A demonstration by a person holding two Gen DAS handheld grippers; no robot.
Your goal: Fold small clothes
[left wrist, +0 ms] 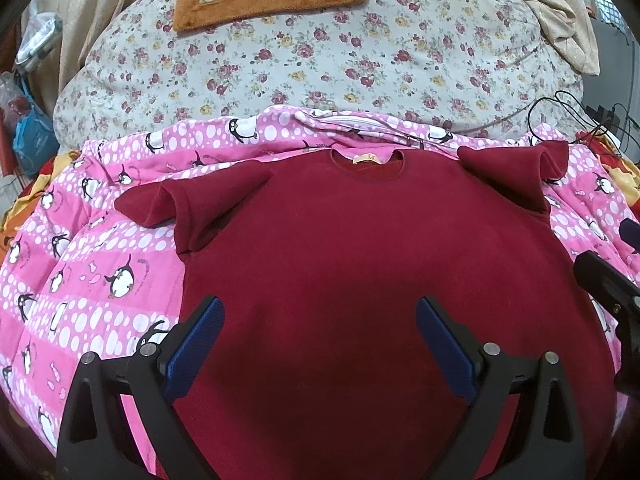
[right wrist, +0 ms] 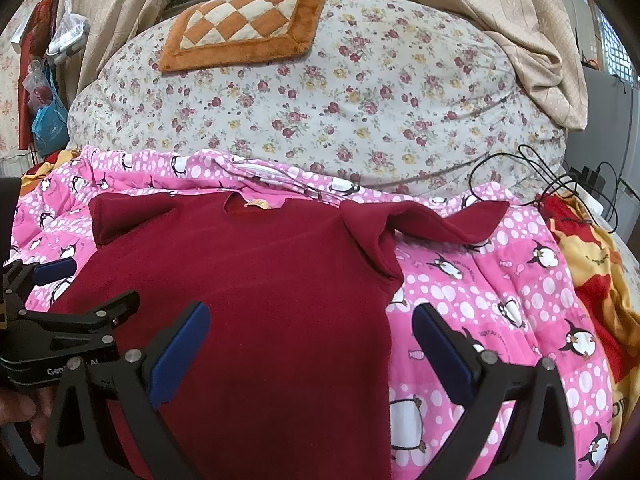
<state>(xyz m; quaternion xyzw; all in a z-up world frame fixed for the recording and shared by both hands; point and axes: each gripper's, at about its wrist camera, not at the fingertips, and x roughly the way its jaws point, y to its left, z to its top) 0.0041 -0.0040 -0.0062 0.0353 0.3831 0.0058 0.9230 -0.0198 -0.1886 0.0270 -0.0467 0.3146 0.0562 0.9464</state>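
A dark red short-sleeved shirt (left wrist: 360, 260) lies spread flat on a pink penguin blanket (left wrist: 80, 280), its collar and yellow label (left wrist: 364, 158) pointing away. Both sleeves stick out sideways, slightly rumpled. My left gripper (left wrist: 320, 312) is open above the shirt's lower middle, with nothing between its blue pads. In the right wrist view the shirt (right wrist: 260, 280) fills the centre. There my right gripper (right wrist: 312, 316) is open and straddles the shirt's right side edge, one finger over red cloth, the other over the blanket (right wrist: 500, 312). The left gripper (right wrist: 104, 280) shows at the left, held by a hand (right wrist: 20, 408).
Behind the blanket rises a bulky floral duvet (right wrist: 340, 100) with an orange checked cushion (right wrist: 240, 28) on it. Black cables (right wrist: 540, 176) lie at the right, beside a yellow and red blanket (right wrist: 592, 272). Beige curtains (right wrist: 520, 32) and hanging bags (right wrist: 48, 120) flank the bed.
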